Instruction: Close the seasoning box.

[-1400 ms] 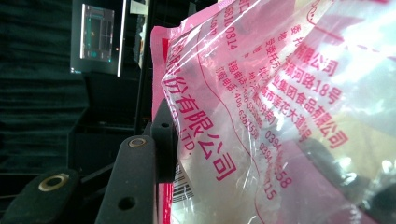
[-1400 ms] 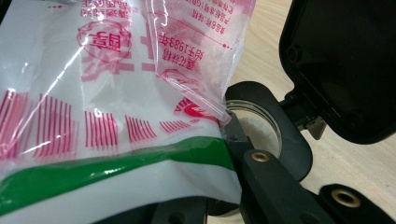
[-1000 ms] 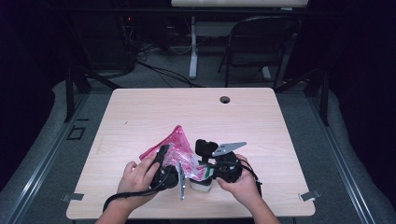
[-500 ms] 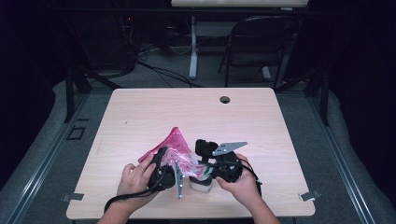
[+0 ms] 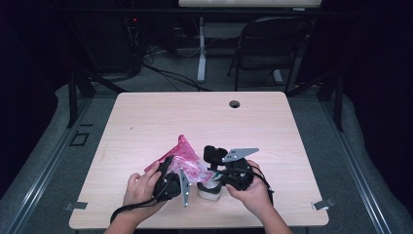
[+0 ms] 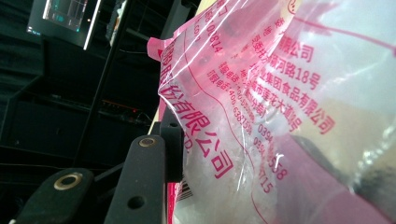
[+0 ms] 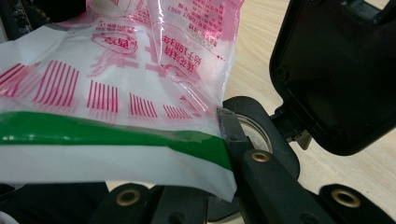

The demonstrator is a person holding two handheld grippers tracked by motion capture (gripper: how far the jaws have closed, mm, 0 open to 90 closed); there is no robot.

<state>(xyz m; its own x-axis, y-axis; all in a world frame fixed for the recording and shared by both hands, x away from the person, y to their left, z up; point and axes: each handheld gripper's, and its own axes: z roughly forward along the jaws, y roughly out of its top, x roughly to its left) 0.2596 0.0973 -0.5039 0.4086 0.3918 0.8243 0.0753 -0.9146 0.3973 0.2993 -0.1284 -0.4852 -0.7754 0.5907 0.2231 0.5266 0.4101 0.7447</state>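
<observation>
- Overhead, in the high view, a pink plastic bag (image 5: 187, 158) is seen held between the left gripper (image 5: 171, 181) and the right gripper (image 5: 216, 171) near the front edge of the table (image 5: 272, 126). A small white container (image 5: 210, 191) with a raised black lid (image 5: 214, 154) stands just beside and partly under the bag. Both hands are closed round the tools.
- Along the left gripper view, the bag (image 6: 261, 107), clear film with red print, is shown pressed against the left gripper (image 6: 161, 154). One jaw is seen at the film's edge; whether the pair is clamped on it cannot be told.
- Along the right gripper view, the bag's green-and-white bottom edge (image 7: 116, 140) is seen passing between the jaws of the right gripper (image 7: 219, 154), which look closed on it. Behind them the container's open mouth (image 7: 254, 133) and the lid (image 7: 336, 70) are seen.
- By judgement, the lid has been opened and the bag brought to the mouth; tipping or emptying the contents into the container is left to be done.
</observation>
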